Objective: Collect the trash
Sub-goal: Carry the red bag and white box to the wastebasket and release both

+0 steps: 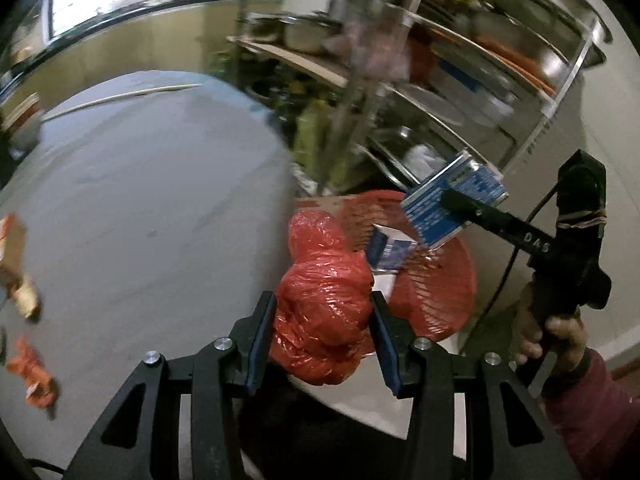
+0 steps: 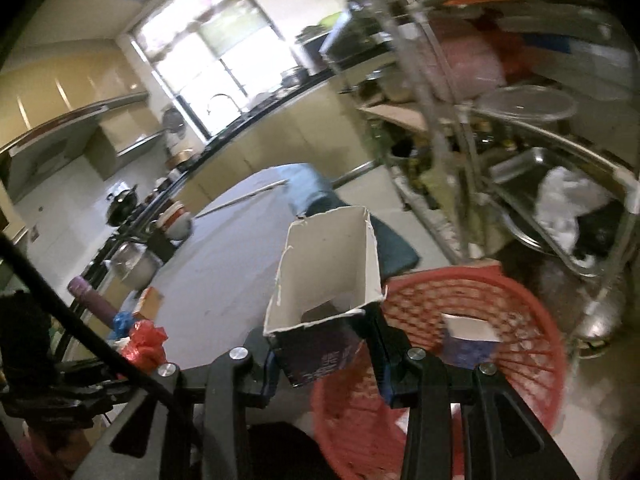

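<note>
My left gripper (image 1: 322, 340) is shut on a crumpled red plastic bag (image 1: 324, 300), held over the table's edge beside a red mesh basket (image 1: 440, 300) on the floor. A blue-and-white carton (image 1: 386, 250) lies inside the basket. My right gripper (image 2: 324, 360) is shut on an open carton (image 2: 328, 264), white inside and dark blue outside, held above the basket's (image 2: 520, 312) near rim. The left wrist view shows that same right gripper (image 1: 456, 204) and its carton (image 1: 480, 184) over the basket, with a person's hand (image 1: 560, 336) on its handle.
A round grey table (image 1: 140, 200) carries orange wrappers (image 1: 36, 376) and a brown scrap (image 1: 22, 284) at its left edge. A metal rack (image 2: 520, 160) full of pans and containers stands right behind the basket. Kitchen counters run along the far wall.
</note>
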{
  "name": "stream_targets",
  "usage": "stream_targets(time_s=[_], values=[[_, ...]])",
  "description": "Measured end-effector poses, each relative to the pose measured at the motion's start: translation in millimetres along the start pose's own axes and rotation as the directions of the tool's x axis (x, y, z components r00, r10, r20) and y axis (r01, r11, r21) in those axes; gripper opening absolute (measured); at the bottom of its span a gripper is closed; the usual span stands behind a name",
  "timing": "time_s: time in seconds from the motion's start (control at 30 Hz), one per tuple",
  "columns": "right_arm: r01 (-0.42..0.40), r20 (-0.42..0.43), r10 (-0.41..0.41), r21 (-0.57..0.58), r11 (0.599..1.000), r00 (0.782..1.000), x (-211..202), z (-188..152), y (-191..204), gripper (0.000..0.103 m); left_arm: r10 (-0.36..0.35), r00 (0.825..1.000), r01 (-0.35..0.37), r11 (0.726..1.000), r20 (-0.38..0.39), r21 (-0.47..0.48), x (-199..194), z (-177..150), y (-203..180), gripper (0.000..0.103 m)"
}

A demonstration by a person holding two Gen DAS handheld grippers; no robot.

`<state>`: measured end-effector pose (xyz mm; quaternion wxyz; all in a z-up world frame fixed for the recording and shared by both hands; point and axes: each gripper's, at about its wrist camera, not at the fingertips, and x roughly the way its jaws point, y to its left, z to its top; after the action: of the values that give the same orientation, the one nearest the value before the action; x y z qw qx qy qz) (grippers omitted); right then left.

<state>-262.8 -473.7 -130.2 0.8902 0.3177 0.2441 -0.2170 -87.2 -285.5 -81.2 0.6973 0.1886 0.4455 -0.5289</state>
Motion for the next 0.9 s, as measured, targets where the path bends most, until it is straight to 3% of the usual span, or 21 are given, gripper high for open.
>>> stream_targets(time_s=[0.17, 0.47, 0.67, 0.7, 0.77, 0.9], values=[[0.021, -0.011, -0.021, 0.037, 0.999, 1.0, -9, -7, -27, 0.04, -0.032, 0.999, 0.034, 0.997, -0.038, 0.071, 22, 9, -31, 0.048], [0.041, -0.023, -0.039, 0.095, 0.995, 0.999, -8, -14, -49, 0.04, -0.127, 0.986, 0.135, 0.988, -0.105, 0.08, 63, 37, -56, 0.048], [0.106, -0.049, -0.101, 0.11, 0.988, 0.994, -11, -15, -64, 0.042, -0.134, 0.978, 0.153, 0.981, -0.16, 0.116, 90, 41, -80, 0.053], [0.109, -0.058, -0.103, 0.119, 0.987, 0.993, -12, -15, -67, 0.045, -0.135, 0.975, 0.157, 0.981, -0.178, 0.117, 95, 39, -82, 0.058], [0.109, -0.068, -0.1, 0.136, 0.985, 0.993, -14, -16, -71, 0.06, -0.144, 0.971, 0.169, 0.978, -0.193, 0.118, 98, 37, -85, 0.06], [0.084, -0.047, -0.077, 0.169, 0.982, 0.996, -23, -12, -75, 0.062, -0.118, 0.976, 0.143, 0.981, -0.182, 0.13, 89, 33, -78, 0.063]])
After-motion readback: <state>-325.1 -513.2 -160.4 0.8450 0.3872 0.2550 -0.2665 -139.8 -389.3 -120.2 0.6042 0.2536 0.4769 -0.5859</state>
